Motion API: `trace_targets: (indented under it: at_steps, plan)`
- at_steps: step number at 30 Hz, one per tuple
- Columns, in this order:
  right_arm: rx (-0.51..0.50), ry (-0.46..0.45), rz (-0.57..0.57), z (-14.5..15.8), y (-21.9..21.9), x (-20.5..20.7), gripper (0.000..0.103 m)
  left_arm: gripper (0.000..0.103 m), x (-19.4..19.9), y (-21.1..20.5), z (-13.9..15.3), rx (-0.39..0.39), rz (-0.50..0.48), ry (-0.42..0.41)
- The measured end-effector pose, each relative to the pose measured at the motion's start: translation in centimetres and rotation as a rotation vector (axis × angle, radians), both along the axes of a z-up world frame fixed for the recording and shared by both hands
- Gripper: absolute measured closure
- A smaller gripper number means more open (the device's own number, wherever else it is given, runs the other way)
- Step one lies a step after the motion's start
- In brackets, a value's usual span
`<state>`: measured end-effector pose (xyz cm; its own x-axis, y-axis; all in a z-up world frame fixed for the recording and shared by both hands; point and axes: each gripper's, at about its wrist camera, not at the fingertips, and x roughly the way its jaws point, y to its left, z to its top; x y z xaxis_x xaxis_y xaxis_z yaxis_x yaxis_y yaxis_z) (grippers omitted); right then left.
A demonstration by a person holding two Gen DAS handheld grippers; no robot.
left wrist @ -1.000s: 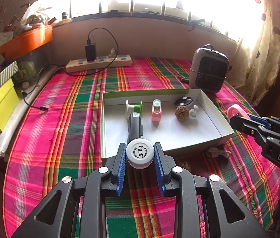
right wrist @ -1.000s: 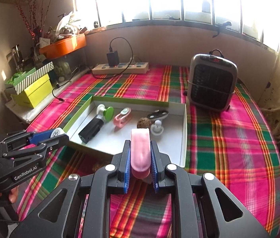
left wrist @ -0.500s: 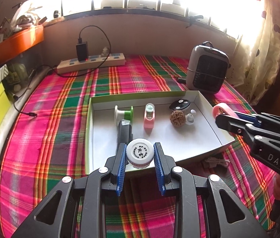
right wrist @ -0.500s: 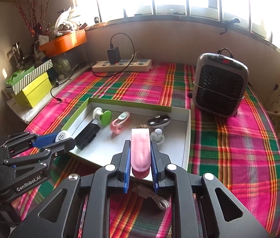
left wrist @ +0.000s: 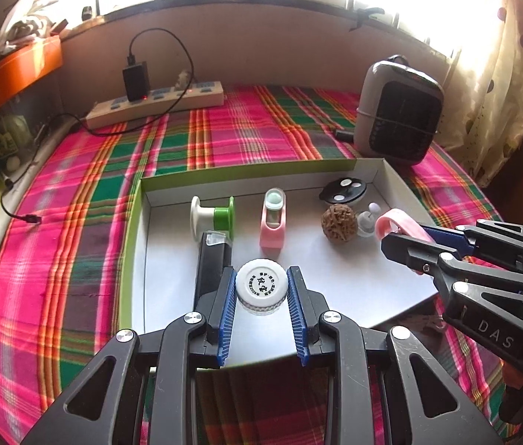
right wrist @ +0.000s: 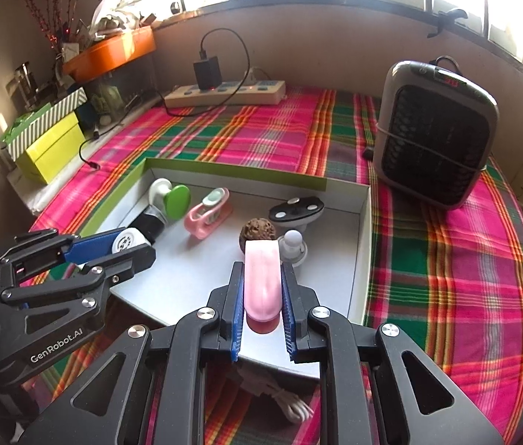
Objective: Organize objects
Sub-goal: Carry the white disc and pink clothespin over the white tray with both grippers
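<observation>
My left gripper [left wrist: 260,289] is shut on a small white-capped jar [left wrist: 260,286] and holds it above the near left part of a white tray [left wrist: 391,174]. My right gripper [right wrist: 261,289] is shut on a pink oblong item [right wrist: 261,278] above the tray's near right part [right wrist: 361,259]. In the tray lie a black bar [left wrist: 209,267], a white-and-green spool [left wrist: 211,217], a pink dispenser [left wrist: 272,222], a brown nut [left wrist: 338,221], a black oval disc [left wrist: 343,191] and a small white knob [left wrist: 368,218].
A grey heater [right wrist: 435,133] stands behind the tray on the right. A power strip with a charger [left wrist: 157,105] lies at the back. A white cable [right wrist: 291,404] lies on the plaid cloth in front of the tray. Yellow boxes [right wrist: 50,144] stand at the left.
Both grippers have moved forward with their loads, from in front of the tray to above its near part.
</observation>
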<state>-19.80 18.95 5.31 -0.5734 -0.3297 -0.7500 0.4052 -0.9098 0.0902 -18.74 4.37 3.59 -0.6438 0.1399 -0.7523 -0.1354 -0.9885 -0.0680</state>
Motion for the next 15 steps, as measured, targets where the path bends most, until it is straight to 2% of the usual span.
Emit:
trace_targets:
  at_steps: [15]
  plan:
    - [0.025, -0.040, 0.025, -1.8, -0.6, -1.1, 0.084, 0.078, -1.3, 0.8, -1.2, -0.027, -0.016, -0.018]
